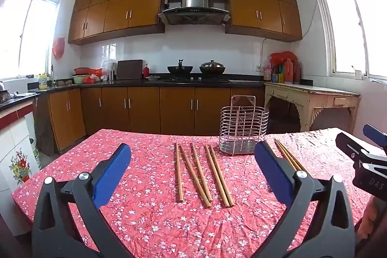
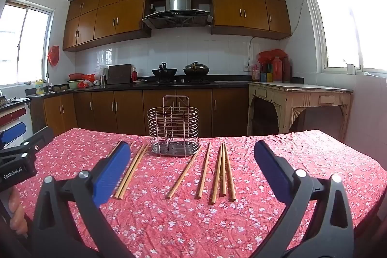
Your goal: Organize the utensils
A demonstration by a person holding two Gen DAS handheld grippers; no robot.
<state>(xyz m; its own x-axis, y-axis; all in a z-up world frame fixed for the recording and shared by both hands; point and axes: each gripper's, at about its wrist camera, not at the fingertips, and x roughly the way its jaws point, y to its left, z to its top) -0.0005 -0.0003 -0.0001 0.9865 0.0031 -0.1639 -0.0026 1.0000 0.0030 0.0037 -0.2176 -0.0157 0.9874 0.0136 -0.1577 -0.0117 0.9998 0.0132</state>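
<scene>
Both pairs of fingers stand wide apart with nothing between them. On the left gripper (image 1: pixel 192 167) the blue fingers (image 1: pixel 113 173) hang above the table (image 1: pixel 145 221), spread to either side of a group of chopsticks (image 1: pixel 200 175) that lie on the cloth ahead. On the right gripper (image 2: pixel 192 167) the blue fingers (image 2: pixel 273 173) are spread the same way above the cloth, touching none of the sticks.

From the left wrist view, five wooden sticks lie roughly lengthwise between the fingers, some crossing or touching at their near ends, and another pair (image 1: pixel 287 157) shows just behind the right-hand finger. From the right wrist view, a pair (image 2: pixel 131 173) lies beside the left-hand finger, and five more sticks (image 2: pixel 223 173) lie between the fingers, the three on the right bunched close.

A wire rack (image 2: pixel 173 131) with a metal base stands upright on the table beyond the sticks, empty. In the left wrist view the rack (image 1: pixel 243 128) stands toward the right, its base just beyond the far ends of the sticks.

A red flowered cloth (image 2: pixel 193 221), creased, covers the table. Each gripper appears at the edge of the other's view, with part of a hand (image 2: pixel 17 212) below it. Behind the table run wooden cabinets (image 1: pixel 145 110), a counter with two woks (image 1: pixel 180 69) and a range hood (image 1: pixel 194 6).
</scene>
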